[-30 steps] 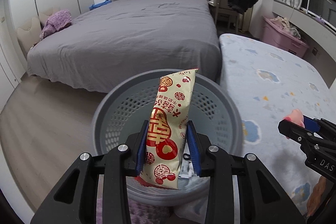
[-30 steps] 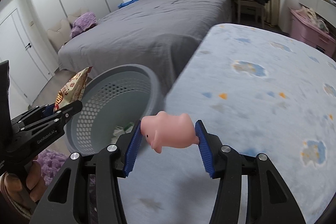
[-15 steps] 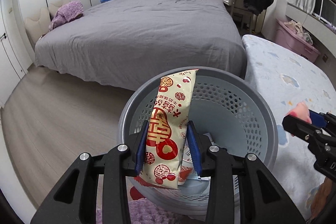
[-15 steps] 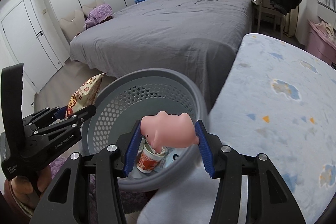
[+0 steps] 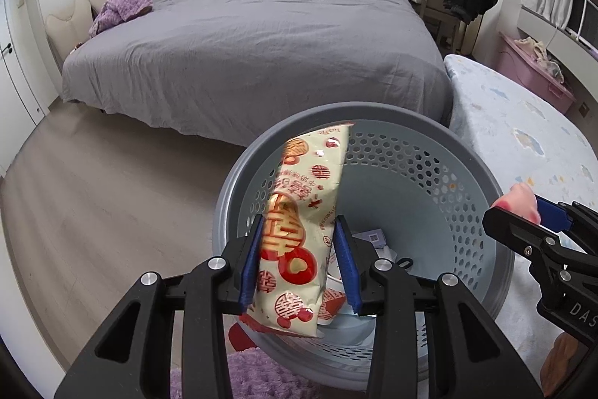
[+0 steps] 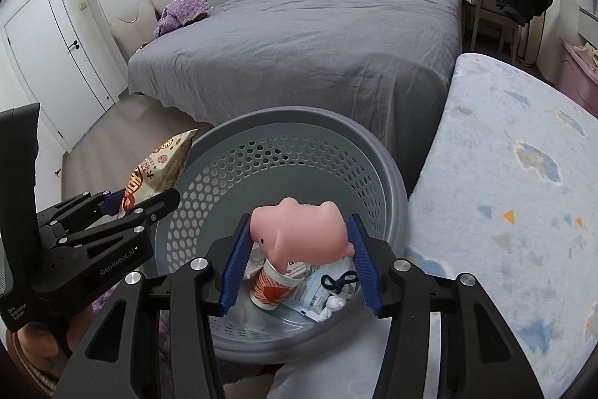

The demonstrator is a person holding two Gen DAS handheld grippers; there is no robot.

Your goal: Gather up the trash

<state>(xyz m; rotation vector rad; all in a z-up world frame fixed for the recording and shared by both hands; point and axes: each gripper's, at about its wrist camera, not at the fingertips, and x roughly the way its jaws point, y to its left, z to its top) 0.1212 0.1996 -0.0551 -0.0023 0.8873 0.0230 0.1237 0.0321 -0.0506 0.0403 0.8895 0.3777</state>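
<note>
Snack bag [image 5: 299, 234] | pinched upright in your left gripper [image 5: 299, 260] over the basket [image 5: 482, 182] | right gripper [image 6: 299, 260] clamps a pink toy [image 6: 299, 234] above it | step: drop-off | next: spread both jaws.

The left black hand-held gripper [image 5: 299, 260] with blue pads is seen clamped on a cream and red snack packet [image 5: 299, 242]. The right black hand-held gripper [image 6: 301, 260] is clamped on a pink rubber toy [image 6: 299, 234].
</note>
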